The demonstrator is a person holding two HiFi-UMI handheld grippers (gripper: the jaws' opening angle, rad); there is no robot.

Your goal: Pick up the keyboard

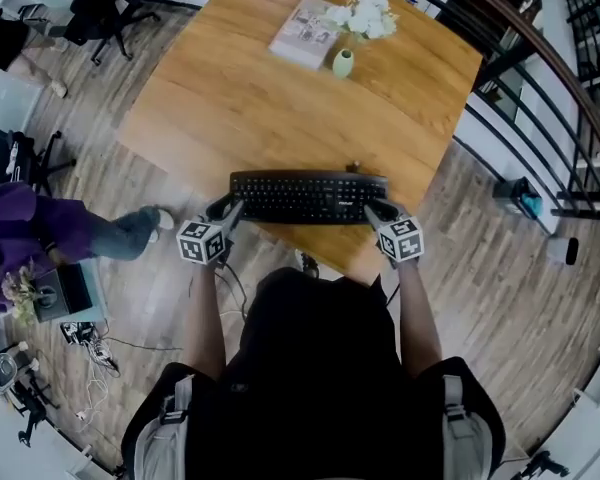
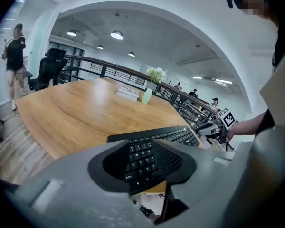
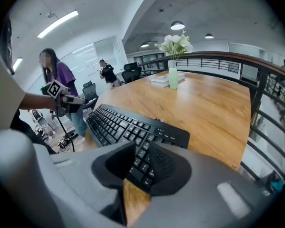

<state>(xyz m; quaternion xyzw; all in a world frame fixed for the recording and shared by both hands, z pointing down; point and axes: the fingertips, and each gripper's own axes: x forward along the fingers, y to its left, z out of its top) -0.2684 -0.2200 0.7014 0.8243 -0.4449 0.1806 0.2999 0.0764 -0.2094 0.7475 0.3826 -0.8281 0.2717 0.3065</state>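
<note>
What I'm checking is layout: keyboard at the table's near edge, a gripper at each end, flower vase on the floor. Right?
No: the head view shows the vase on the table, beside the book. The keyboard, left gripper and right gripper are as you say.

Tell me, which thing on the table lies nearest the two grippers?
The black keyboard, at the near edge; the book and flower vase sit far across.

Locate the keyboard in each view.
Head view: keyboard centre, near edge of the table.
Left gripper view: keyboard lower centre, end between the jaws.
Right gripper view: keyboard lower centre-left, end between the jaws.
Shared landmark: vase beyond it.
</note>
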